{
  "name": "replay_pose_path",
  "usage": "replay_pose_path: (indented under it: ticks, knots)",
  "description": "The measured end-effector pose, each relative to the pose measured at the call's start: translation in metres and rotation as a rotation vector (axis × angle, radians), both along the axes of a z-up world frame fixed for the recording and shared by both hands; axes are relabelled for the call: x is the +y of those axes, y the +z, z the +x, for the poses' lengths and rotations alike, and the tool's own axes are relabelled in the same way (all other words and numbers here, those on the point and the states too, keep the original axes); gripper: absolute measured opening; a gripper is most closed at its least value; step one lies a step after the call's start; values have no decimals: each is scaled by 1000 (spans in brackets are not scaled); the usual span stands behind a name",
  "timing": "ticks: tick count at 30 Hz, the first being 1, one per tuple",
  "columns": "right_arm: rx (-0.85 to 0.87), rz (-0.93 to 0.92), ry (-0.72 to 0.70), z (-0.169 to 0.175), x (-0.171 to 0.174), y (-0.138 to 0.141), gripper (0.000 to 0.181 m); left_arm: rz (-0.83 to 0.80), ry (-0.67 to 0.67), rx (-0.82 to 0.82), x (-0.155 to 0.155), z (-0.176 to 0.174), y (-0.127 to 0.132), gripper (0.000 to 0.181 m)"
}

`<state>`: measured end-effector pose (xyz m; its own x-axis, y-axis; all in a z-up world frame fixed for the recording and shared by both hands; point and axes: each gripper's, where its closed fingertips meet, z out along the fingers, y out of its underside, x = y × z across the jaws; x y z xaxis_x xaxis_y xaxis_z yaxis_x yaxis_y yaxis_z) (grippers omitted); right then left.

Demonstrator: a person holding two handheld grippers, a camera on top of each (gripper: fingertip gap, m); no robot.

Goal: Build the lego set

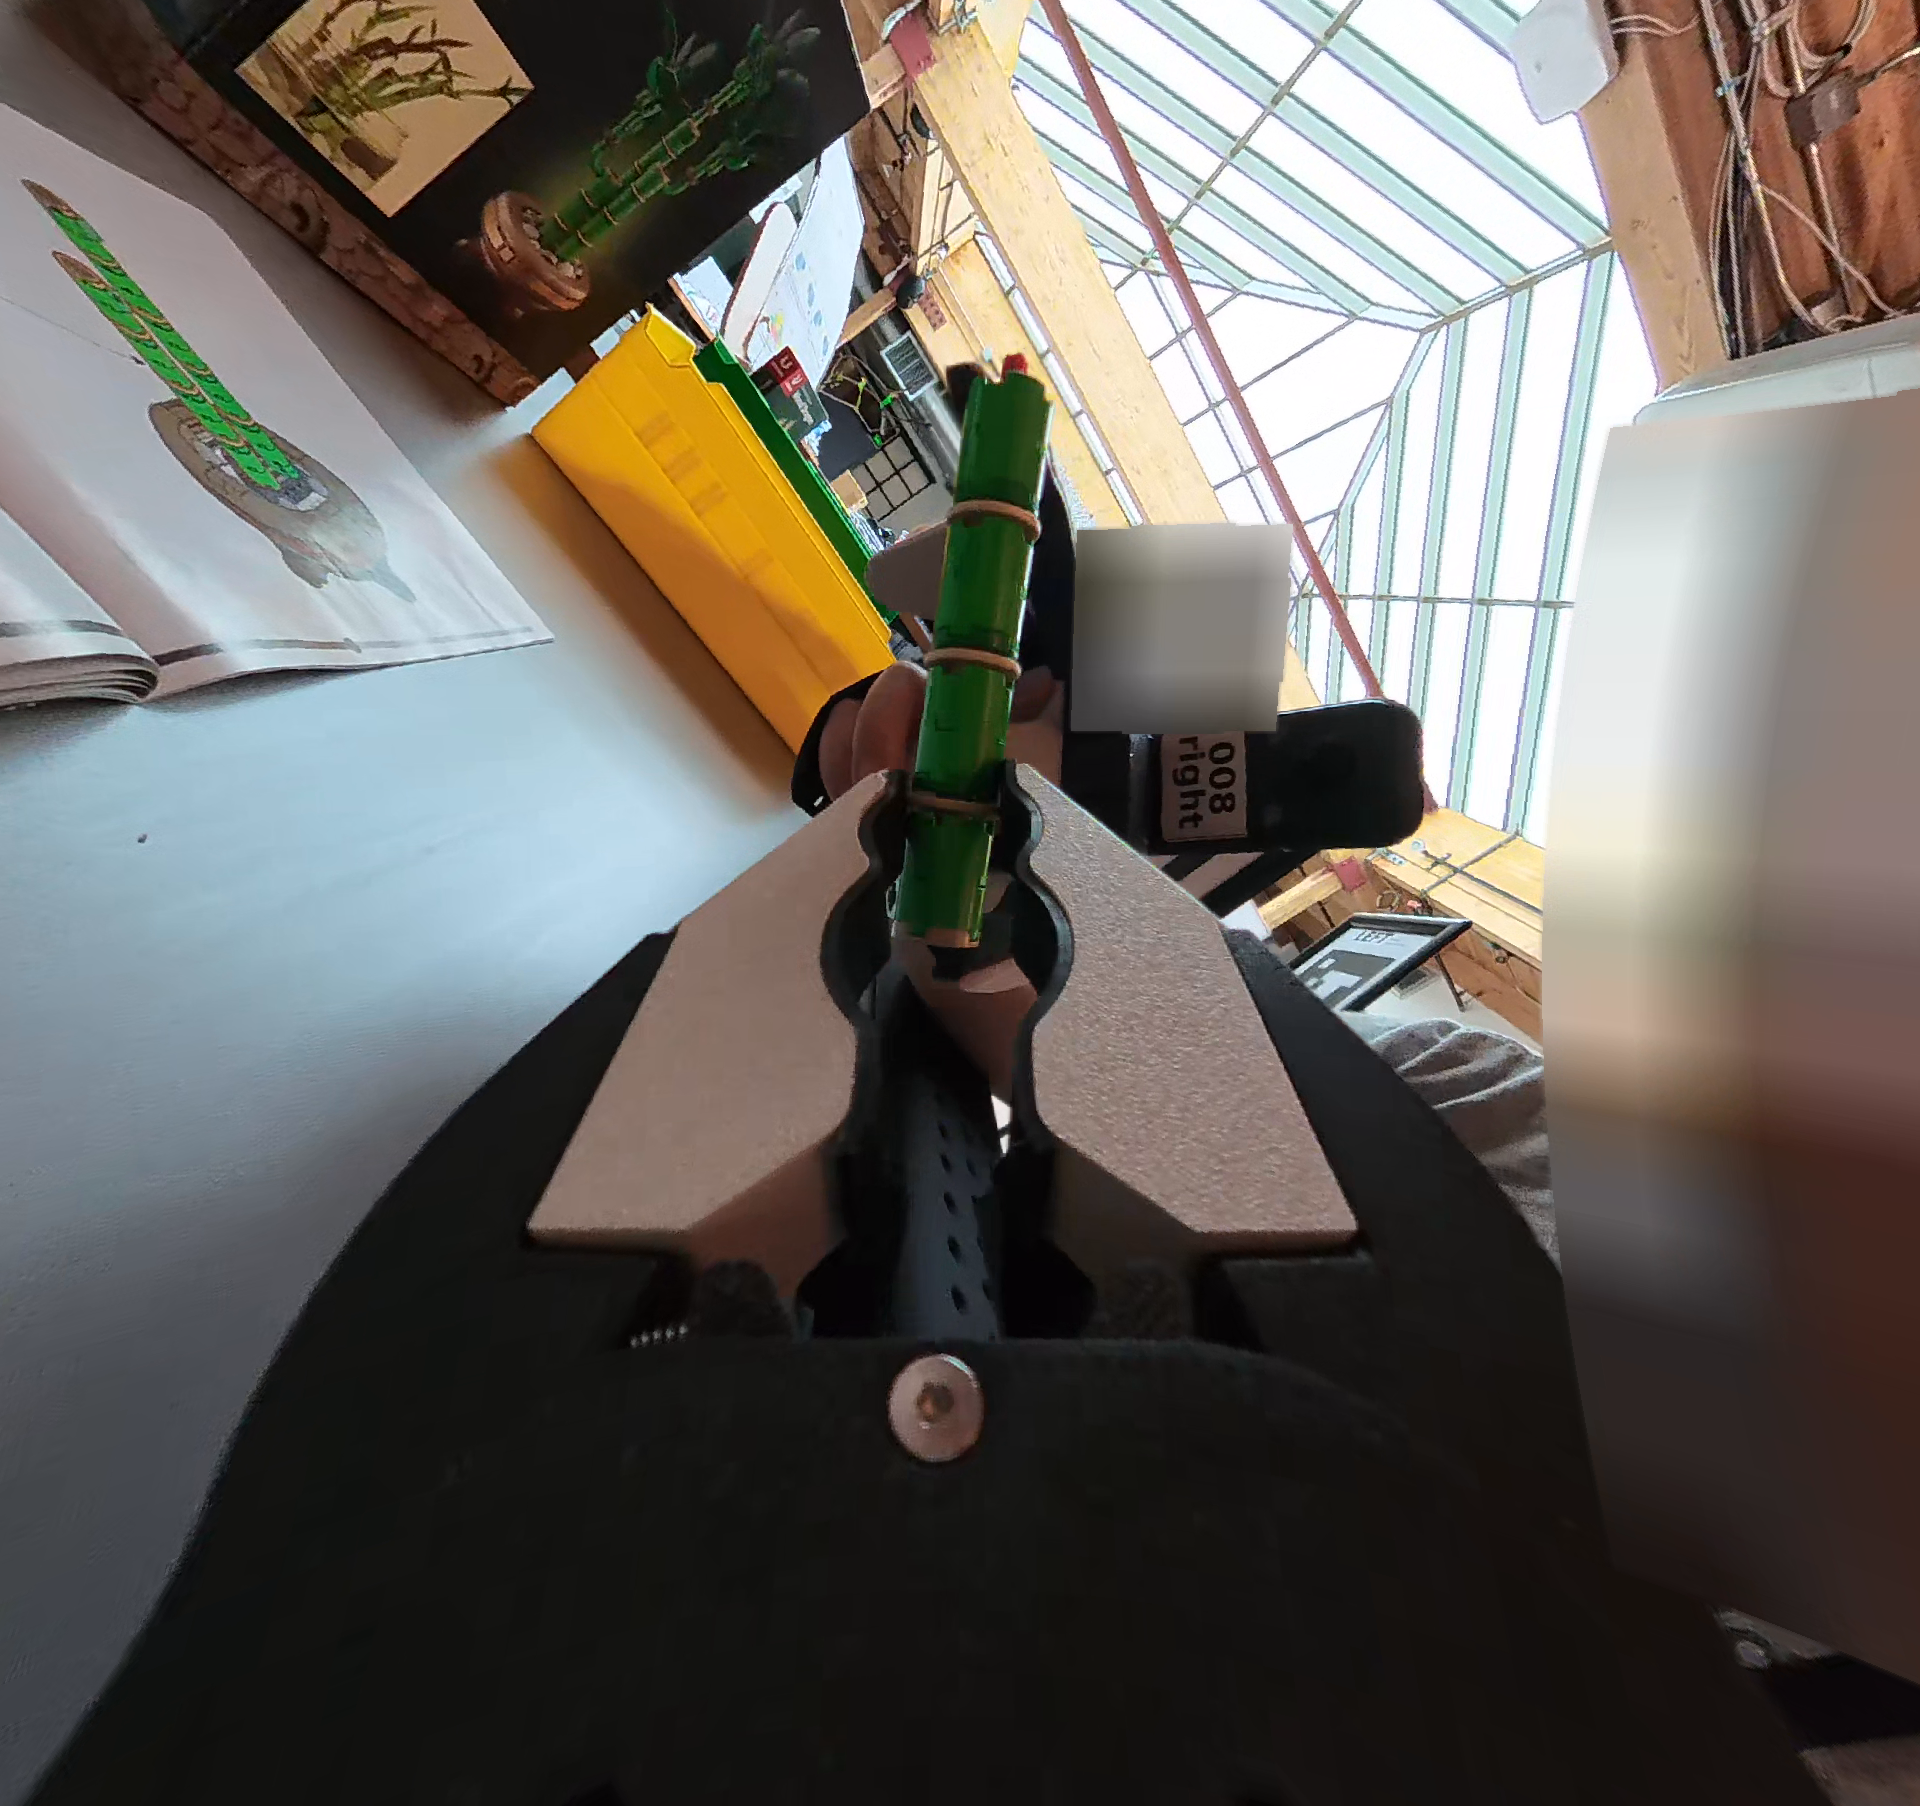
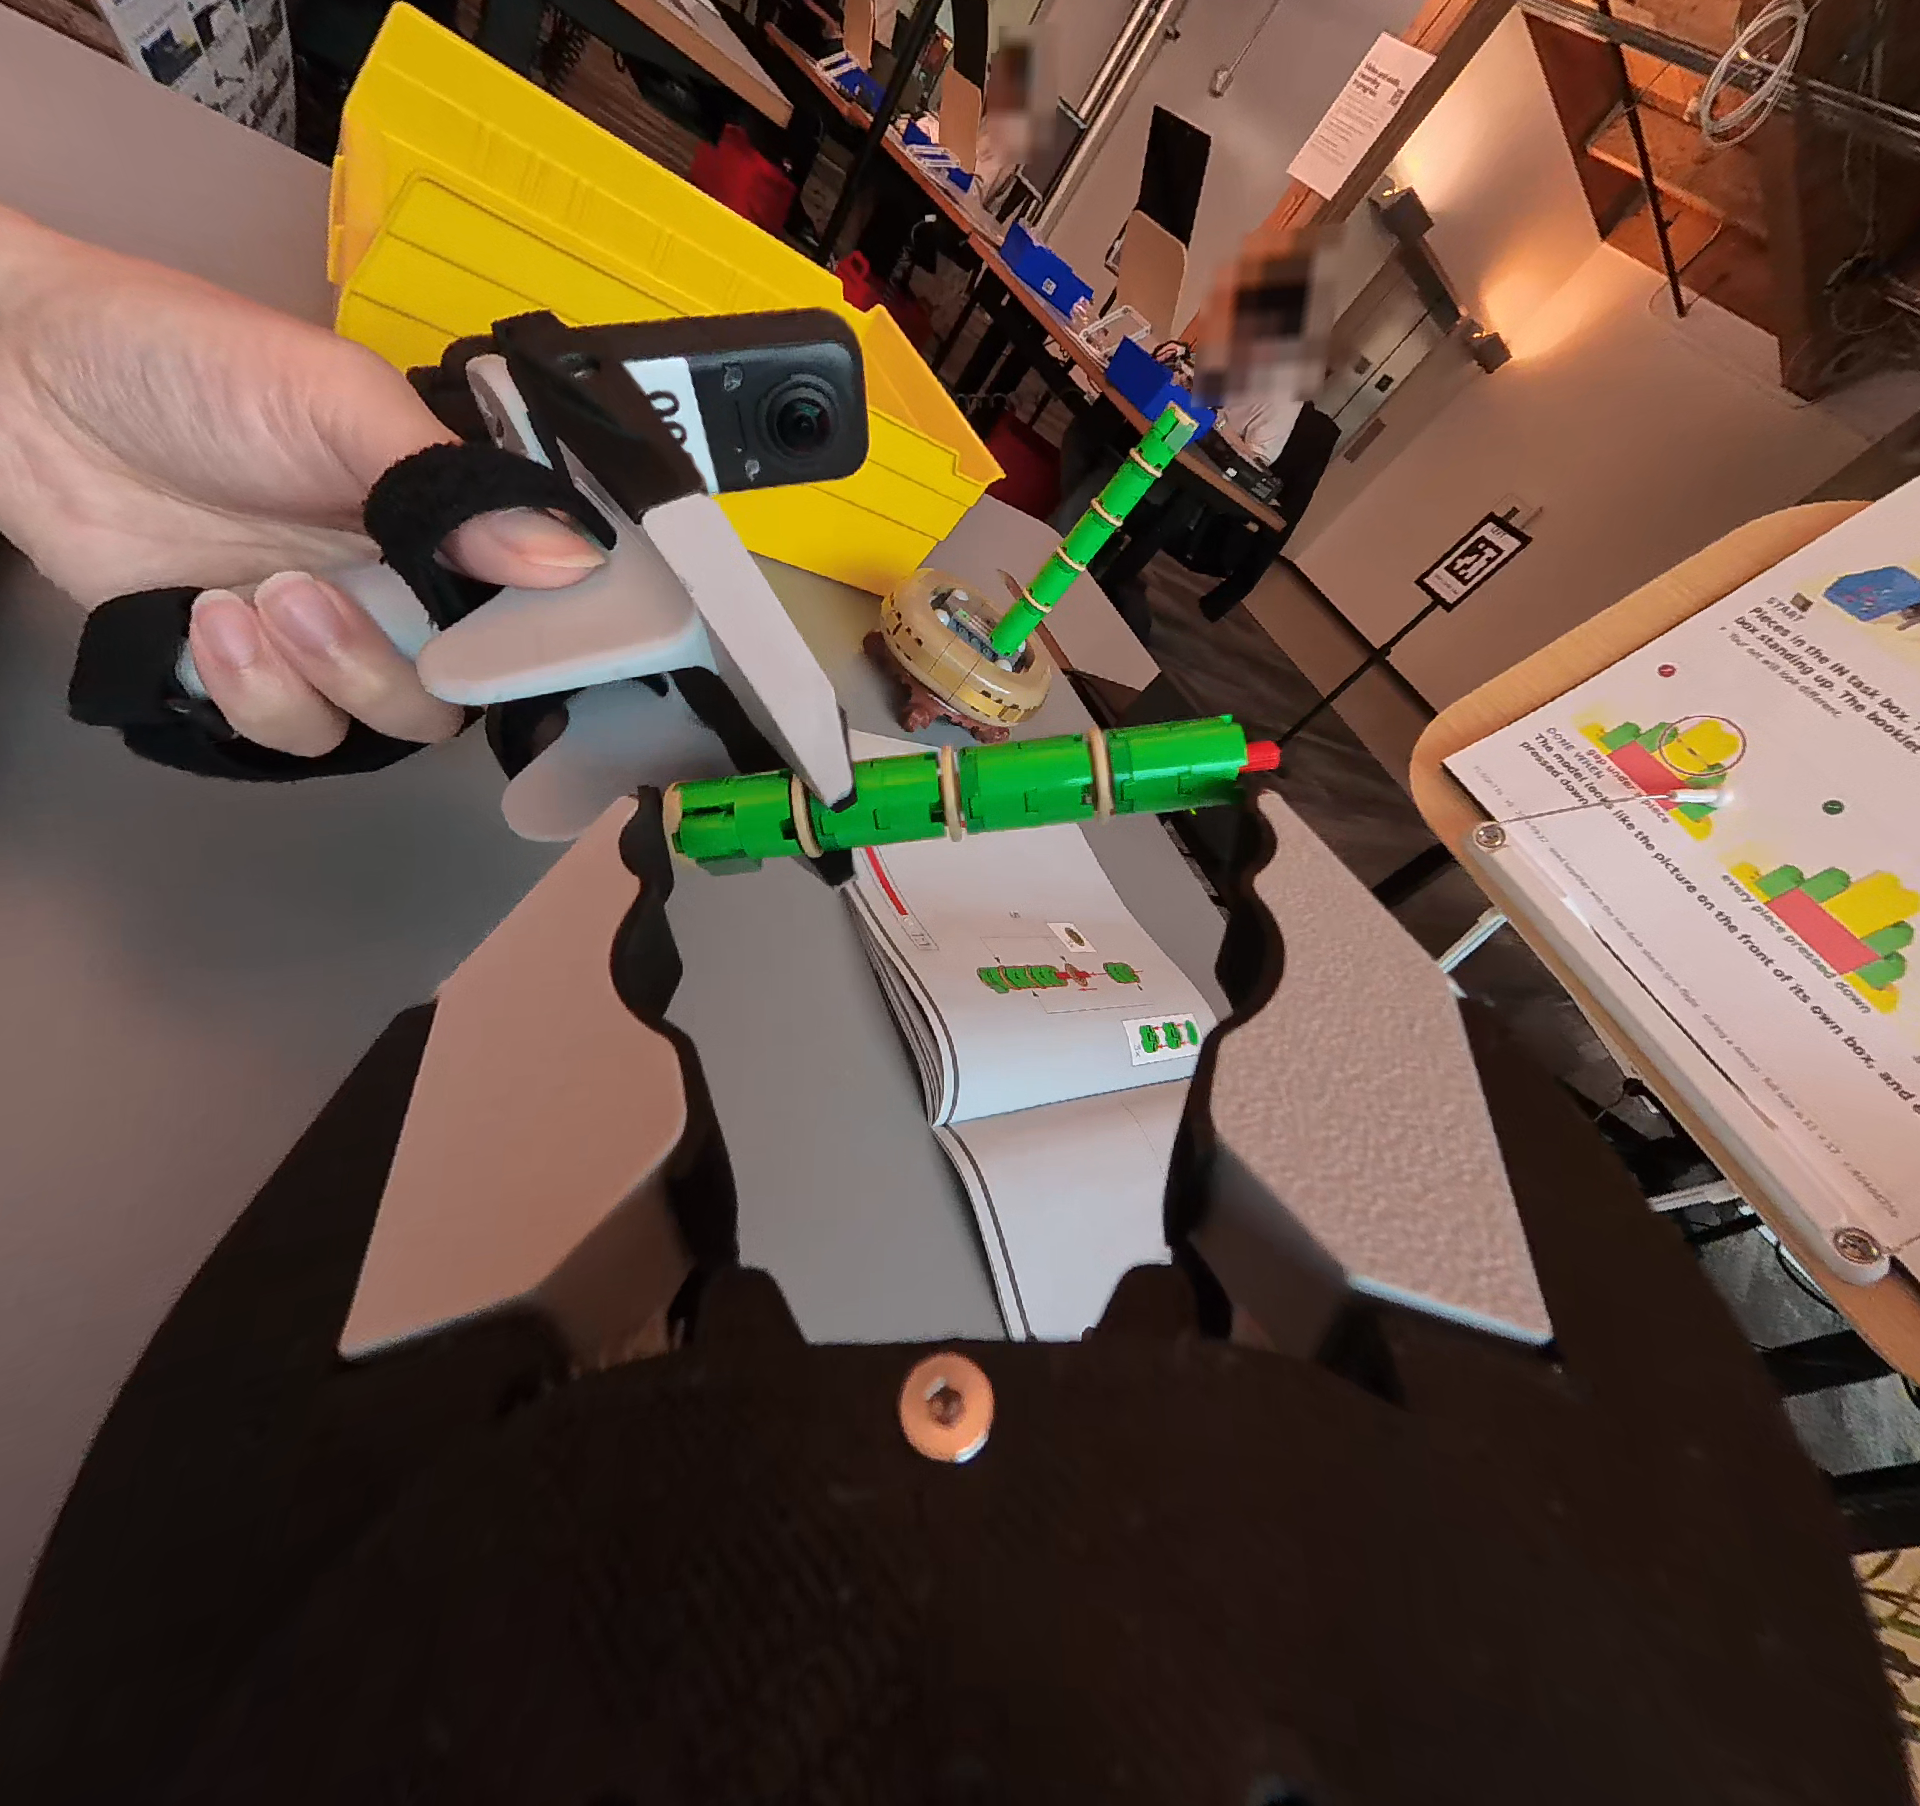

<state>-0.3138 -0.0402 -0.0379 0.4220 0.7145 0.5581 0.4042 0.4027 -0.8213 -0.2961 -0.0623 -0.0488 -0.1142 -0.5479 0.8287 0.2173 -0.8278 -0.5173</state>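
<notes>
A green bamboo stalk [image 1: 977, 613] of lego segments with tan rings and a red tip [image 2: 1262, 754] is in the air. My left gripper [image 1: 951, 800] is shut on it near its lower end. In the right wrist view the stalk [image 2: 1029, 785] lies crosswise, held by the left gripper [image 2: 840, 821] from the left. My right gripper [image 2: 951, 811] is open wide, with the stalk spanning the gap just beyond its fingertips, not touching. A tan and brown round pot base [image 2: 966, 660] on the table holds another, thinner green stalk [image 2: 1091, 530], tilted.
An open instruction booklet [image 2: 1039, 1008] lies on the grey table under the grippers; it also shows in the left wrist view [image 1: 208, 468]. Yellow bins [image 2: 582, 229] stand behind. The dark lego box [image 1: 499, 94] stands at the table's edge. A wooden instruction board [image 2: 1714, 873] is at the right. The grippers are tip to tip, or close to it.
</notes>
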Motion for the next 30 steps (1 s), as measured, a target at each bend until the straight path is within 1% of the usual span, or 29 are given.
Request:
replay_pose_path:
  ticks: [5, 9, 11, 14, 17, 18, 21, 23, 25, 27, 30]
  knots:
    - [25, 9, 36, 1, -5, 7, 106, -15, -53, -41, -5, 0, 6, 15]
    - [40, -5, 88, 1, -12, 8, 106, 37, -60, -23, -9, 2, 10, 15]
    - [45, -16, 103, 1, -14, 8, 106, 61, -61, -16, -10, 3, 12, 24]
    - [53, -30, 134, -1, -18, 8, 106, 89, -52, -16, -9, -1, 17, 32]
    - [92, -102, 172, -2, -21, 8, 106, 195, -24, 23, -7, -9, 23, 36]
    - [117, -138, 196, -2, -23, 10, 106, 257, -3, 61, -5, -13, 24, 42]
    - [195, -298, 278, -1, -27, 12, 106, 501, 74, 206, -3, -18, 23, 68]
    - [260, -409, 355, 0, -31, 15, 106, 640, 71, 290, -10, -16, 18, 81]
    - [331, -514, 434, 1, -35, 20, 106, 711, 46, 328, -17, -13, 15, 96]
    - [381, -597, 531, 2, -44, 24, 106, 754, 40, 313, -22, -12, 18, 101]
    - [386, -636, 596, -1, -52, 23, 106, 818, 87, 306, -23, -13, 25, 111]
